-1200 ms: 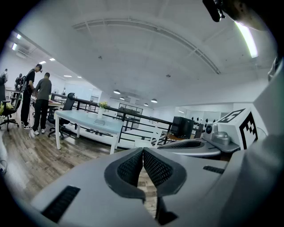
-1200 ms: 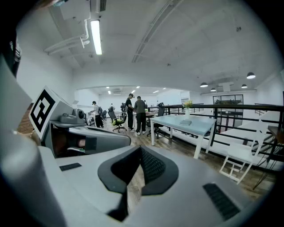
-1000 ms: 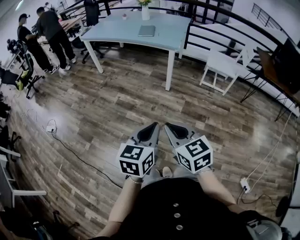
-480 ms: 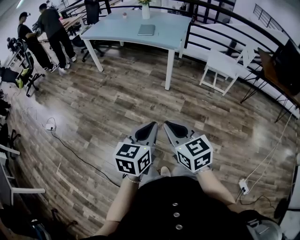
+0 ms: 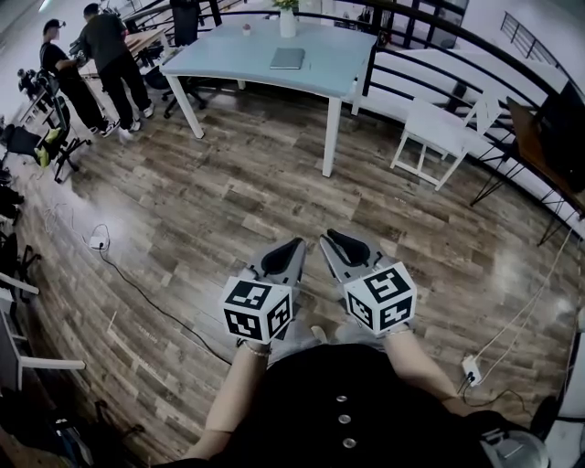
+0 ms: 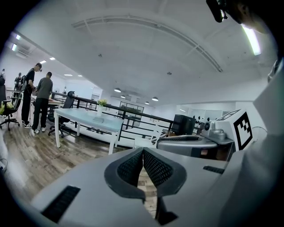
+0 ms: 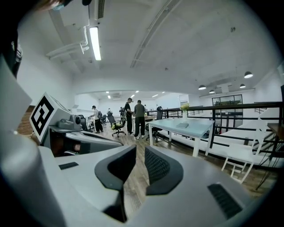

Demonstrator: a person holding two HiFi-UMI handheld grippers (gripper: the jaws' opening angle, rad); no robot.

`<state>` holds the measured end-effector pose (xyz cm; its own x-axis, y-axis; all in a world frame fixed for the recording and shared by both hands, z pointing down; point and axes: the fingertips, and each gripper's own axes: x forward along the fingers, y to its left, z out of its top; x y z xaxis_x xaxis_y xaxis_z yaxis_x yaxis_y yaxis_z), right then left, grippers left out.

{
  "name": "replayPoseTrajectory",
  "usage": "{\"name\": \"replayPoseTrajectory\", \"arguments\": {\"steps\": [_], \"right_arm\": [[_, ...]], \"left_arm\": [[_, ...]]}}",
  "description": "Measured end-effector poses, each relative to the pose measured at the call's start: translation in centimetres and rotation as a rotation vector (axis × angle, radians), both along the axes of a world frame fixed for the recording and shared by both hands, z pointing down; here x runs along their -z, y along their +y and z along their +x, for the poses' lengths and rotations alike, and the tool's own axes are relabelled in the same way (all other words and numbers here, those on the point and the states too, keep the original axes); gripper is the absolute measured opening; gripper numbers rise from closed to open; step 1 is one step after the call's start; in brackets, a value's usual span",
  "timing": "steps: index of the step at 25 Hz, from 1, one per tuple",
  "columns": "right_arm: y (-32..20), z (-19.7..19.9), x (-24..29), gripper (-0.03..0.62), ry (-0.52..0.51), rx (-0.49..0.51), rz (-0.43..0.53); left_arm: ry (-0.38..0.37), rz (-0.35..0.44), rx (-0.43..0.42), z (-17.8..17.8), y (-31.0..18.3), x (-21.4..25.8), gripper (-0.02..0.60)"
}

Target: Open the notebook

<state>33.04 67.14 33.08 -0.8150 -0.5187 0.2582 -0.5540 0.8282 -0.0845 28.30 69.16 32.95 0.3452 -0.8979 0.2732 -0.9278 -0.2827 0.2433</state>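
A grey notebook [image 5: 287, 58] lies shut on the pale blue table [image 5: 238, 57] far across the room. It also shows small in the left gripper view as the notebook [image 6: 98, 119] and in the right gripper view as the notebook [image 7: 182, 125]. Both grippers hang side by side at waist height over the wooden floor, far from the table. My left gripper [image 5: 297, 245] [image 6: 143, 150] is shut, its pads meeting at the tip. My right gripper [image 5: 327, 239] [image 7: 140, 148] has just been opening and stands a little open, with nothing between its pads.
A white vase [image 5: 288, 20] stands on the table behind the notebook. A small white side table [image 5: 439, 128] sits to the right, and a black railing [image 5: 411, 46] runs behind. Two people [image 5: 101, 46] stand at the far left. A cable [image 5: 137, 292] and power strips [image 5: 471, 368] lie on the floor.
The right gripper's jaws have parted a little. Both grippers stay side by side in front of the person, hardly moved.
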Motion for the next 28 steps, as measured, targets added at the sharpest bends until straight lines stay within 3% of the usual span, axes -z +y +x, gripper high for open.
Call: {"name": "replayPoseTrajectory", "arguments": {"steps": [1,14,21,28], "right_arm": [[0.0,0.2,0.0,0.072,-0.006,0.001,-0.002],[-1.8,-0.6,-0.9,0.084,-0.011,0.003,-0.007],[-6.1,-3.2,-1.0,0.092,-0.003,-0.002,0.000],[-12.3,-8.3,-0.7,0.115,0.008,-0.008,0.016]], "left_arm": [[0.000,0.000,0.003,0.2,0.0,-0.1,0.021],[0.015,-0.035,0.037,-1.1,-1.3,-1.6,0.021],[0.021,-0.020,0.036,-4.0,-5.9,-1.4,0.021],[0.032,-0.029,0.030,-9.0,-11.9,-1.4,0.021]]}}
